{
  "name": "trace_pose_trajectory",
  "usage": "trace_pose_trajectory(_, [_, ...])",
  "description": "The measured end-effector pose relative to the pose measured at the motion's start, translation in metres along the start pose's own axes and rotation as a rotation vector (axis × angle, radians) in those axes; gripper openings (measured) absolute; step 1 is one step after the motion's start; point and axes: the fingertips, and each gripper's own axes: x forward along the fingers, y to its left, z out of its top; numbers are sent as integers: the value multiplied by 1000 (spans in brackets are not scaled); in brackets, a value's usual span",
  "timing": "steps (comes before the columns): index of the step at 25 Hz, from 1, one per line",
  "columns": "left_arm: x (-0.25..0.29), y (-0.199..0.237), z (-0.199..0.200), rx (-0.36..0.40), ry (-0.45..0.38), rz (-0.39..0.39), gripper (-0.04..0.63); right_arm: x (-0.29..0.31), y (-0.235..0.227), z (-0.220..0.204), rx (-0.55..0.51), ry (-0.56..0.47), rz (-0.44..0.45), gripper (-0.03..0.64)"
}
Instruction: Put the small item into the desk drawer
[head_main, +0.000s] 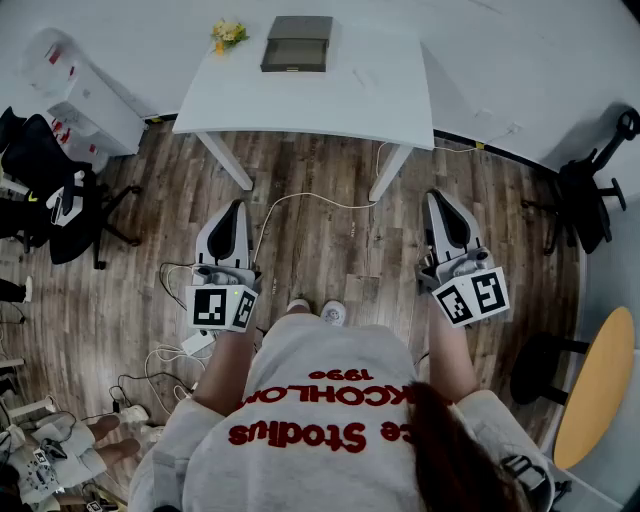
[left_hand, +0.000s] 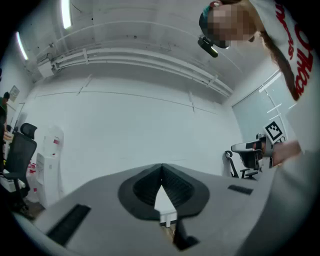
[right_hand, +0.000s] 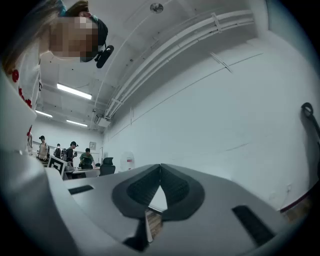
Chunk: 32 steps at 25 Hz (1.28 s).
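A white desk (head_main: 380, 100) stands against the far wall in the head view. On it sit a grey drawer box (head_main: 297, 42) and a small bunch of yellow flowers (head_main: 228, 33) near its back left corner. My left gripper (head_main: 236, 207) and right gripper (head_main: 436, 197) are held side by side over the wooden floor, well short of the desk, both pointing toward it. In the left gripper view the jaws of the left gripper (left_hand: 161, 167) meet at the tips with nothing between them. The right gripper (right_hand: 160, 167) looks the same in its own view.
Black office chairs stand at the left (head_main: 60, 200) and the right (head_main: 590, 190). A white dispenser (head_main: 75, 90) is at the back left. A round yellow table (head_main: 600, 390) is at the right. Cables (head_main: 170, 350) lie on the floor by my left side. Several people (right_hand: 75, 157) are far off.
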Motion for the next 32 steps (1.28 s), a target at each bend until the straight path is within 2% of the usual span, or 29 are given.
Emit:
trace_pose_trajectory(7, [3,2,1,6,1,0,8,4,-1,3,-1,-14,1,5])
trace_pose_trajectory(12, [6,-1,-2,3,10,3,8,2,-11,5,55,-48,-15,5])
trace_pose_trajectory(21, [24,6,-13,-11,19,0,8,12,-20,-5,66,-18,-24,5])
trace_pose_trajectory(32, [105,25,-25,-34,15,-24,8,67,-61,-6,74,-1,-38,5])
